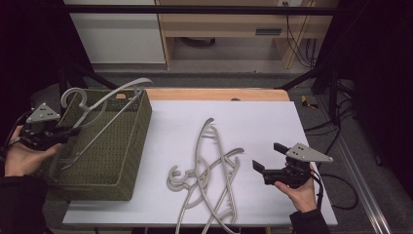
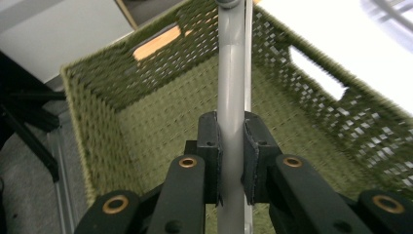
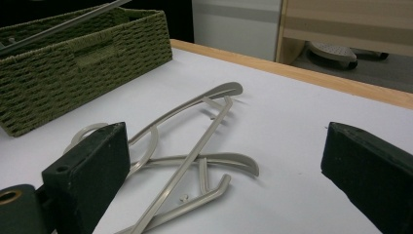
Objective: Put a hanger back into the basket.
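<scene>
The left claw is clamped on the straight bar of a pale grey plastic clothes hanger, the bar pinched squarely between its black pads. That hanger leans tilted over the olive-green woven basket at the left end of the white table, its hook up above the near rim and its far shoulder past the back rim. It looks light and stiff, a thin moulded frame that should hold its shape, though smooth plastic could twist in a grip placed far from its middle; the bar is the safest hold. The right claw hangs open and empty above the table, jaws wide apart, facing a loose heap of similar grey hangers lying crossed on the table. Being tangled, they will likely snag when one is lifted.
</scene>
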The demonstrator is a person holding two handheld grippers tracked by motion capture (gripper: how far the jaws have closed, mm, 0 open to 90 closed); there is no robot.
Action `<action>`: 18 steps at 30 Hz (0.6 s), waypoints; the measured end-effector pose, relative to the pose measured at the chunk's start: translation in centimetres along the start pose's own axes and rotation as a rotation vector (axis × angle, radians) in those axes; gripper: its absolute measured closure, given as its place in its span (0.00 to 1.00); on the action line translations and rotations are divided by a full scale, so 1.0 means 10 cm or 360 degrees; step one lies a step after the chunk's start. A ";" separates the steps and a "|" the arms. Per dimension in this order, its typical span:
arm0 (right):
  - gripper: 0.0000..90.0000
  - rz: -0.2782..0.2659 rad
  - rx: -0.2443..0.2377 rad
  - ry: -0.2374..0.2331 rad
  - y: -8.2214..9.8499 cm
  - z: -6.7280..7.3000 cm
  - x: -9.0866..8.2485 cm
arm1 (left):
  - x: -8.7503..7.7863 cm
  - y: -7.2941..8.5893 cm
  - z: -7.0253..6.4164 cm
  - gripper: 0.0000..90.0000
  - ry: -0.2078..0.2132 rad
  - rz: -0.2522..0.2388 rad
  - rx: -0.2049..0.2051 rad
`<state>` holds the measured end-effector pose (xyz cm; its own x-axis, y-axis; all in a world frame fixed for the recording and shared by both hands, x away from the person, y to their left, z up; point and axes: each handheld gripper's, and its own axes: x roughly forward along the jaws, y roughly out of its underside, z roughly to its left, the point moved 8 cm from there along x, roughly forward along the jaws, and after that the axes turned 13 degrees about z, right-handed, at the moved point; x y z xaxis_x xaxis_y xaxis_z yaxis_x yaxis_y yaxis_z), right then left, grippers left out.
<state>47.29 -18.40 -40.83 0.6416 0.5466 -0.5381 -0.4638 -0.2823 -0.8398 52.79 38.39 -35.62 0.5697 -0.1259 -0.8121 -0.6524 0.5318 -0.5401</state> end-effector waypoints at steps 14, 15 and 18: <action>0.05 0.0021 -0.0017 -0.0009 0.01 0.01 0.02 | 0.21 0.33 0.16 0.89 0.0004 0.0135 -0.0092; 0.05 0.0024 -0.0017 -0.0007 0.02 0.01 0.03 | 0.22 0.34 0.16 0.89 0.0006 0.0149 -0.0083; 0.05 0.0026 -0.0020 -0.0010 0.02 0.01 0.03 | 0.29 0.35 0.14 0.89 0.0016 0.0183 -0.0080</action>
<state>47.31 -18.17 -41.14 0.6302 0.5468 -0.5512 -0.4663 -0.3010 -0.8318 52.84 41.03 -39.58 0.4848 -0.0750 -0.8714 -0.7376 0.5004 -0.4534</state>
